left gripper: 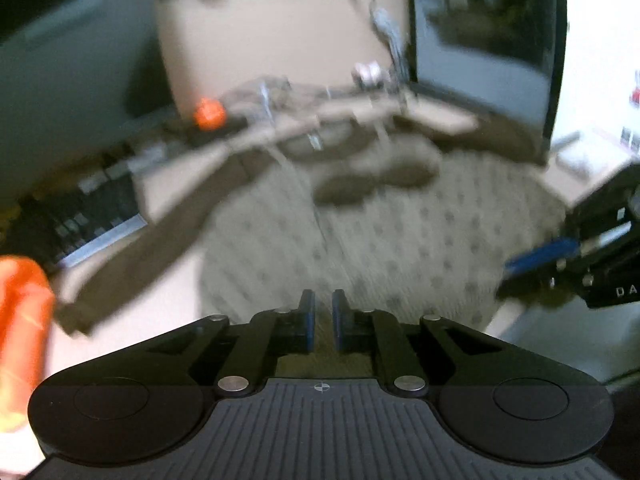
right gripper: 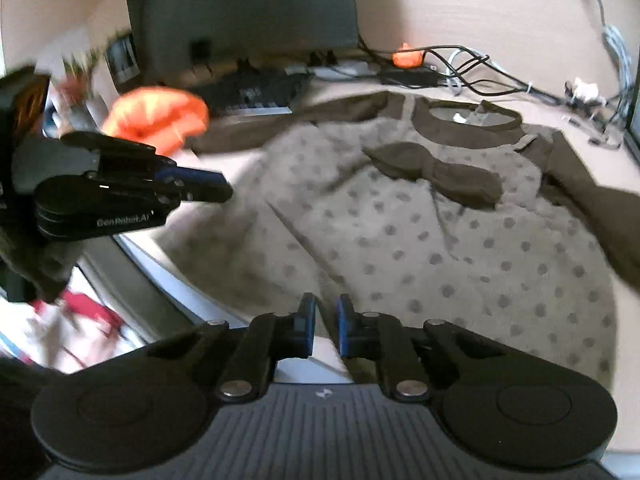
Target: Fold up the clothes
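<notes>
Across the pale desk (right gripper: pixel 472 16), ahead of both your grippers, a grey-beige fleece dress with darker spots (right gripper: pixel 420 232) lies spread flat, its dark brown neckband (right gripper: pixel 472 120) at the far end and its hem nearest you. A dark brown bow (right gripper: pixel 436 172) sits just below that neckband, and dark brown sleeves (right gripper: pixel 592 196) run outward on either side. The dress's long axis runs from hem to neck, straight away from your fingers.

Your right gripper (right gripper: pixel 323 320) points down at the hem, its blue-padded fingers drawn together; a thin fold of fleece may lie between them, but motion blur leaves it unclear. Your left gripper (left gripper: pixel 322 312) hovers over the hem on the dress's other side, its fingers likewise brought close, and the blur hides any cloth there too. Both look about equally near the hem, so a fold toward the neckband would likely call on both hands.

Beyond the dress's neck end, a black keyboard (right gripper: pixel 256 96), a tangle of black cables (right gripper: pixel 460 68) and a small orange object (right gripper: pixel 406 58) sit below a dark monitor (right gripper: pixel 248 8). An orange glove (right gripper: pixel 156 116) shows behind the left gripper.
</notes>
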